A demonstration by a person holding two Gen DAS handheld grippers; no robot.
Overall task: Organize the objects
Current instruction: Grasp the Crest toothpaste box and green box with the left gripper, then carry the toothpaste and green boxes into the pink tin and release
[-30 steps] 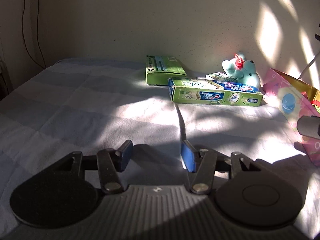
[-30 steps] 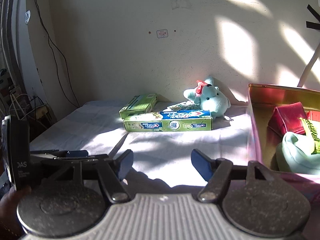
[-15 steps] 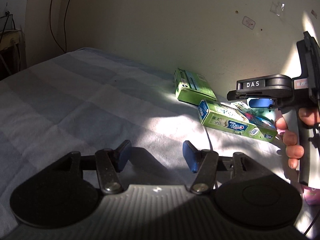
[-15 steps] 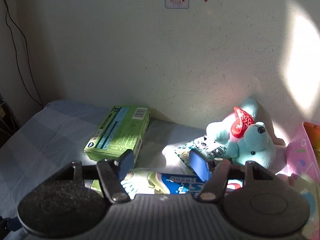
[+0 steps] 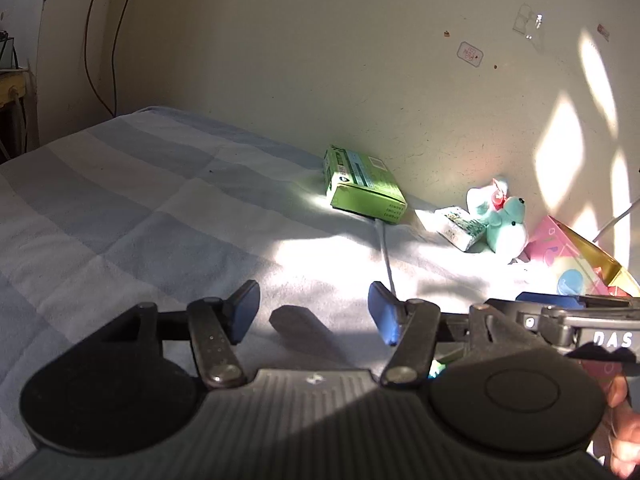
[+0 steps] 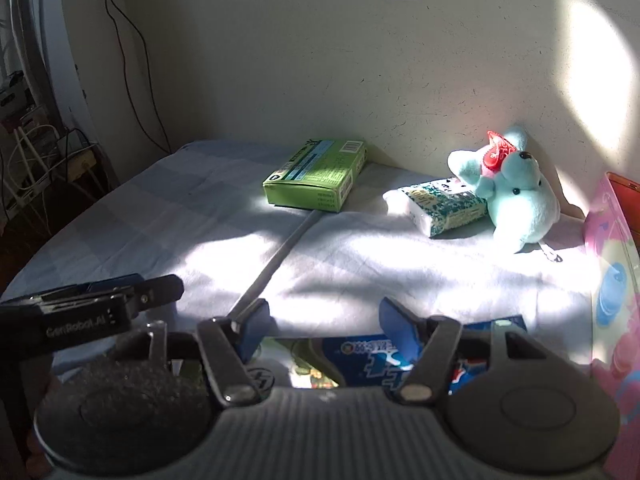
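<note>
My right gripper (image 6: 324, 320) is shut on a long green and blue toothpaste box (image 6: 360, 360), which lies crosswise between the pads and is held above the bed. My left gripper (image 5: 312, 312) is open and empty over the bed sheet. A green box (image 6: 316, 174) lies by the wall; it also shows in the left wrist view (image 5: 364, 190). A tissue pack (image 6: 440, 206) leans against a light blue plush toy (image 6: 516, 196) with a red bow. The left gripper shows at the lower left of the right wrist view (image 6: 96, 300).
A pink box (image 6: 612, 272) with a gold inside stands at the right edge; it also shows in the left wrist view (image 5: 576, 260). The checked bed sheet (image 5: 140, 208) spreads to the left. Cables hang on the wall at the left (image 6: 128, 60).
My right gripper went to the toothpaste box, closed on it and pulled it back toward me. The box is gone from its place by the green box. My left gripper swung left.
</note>
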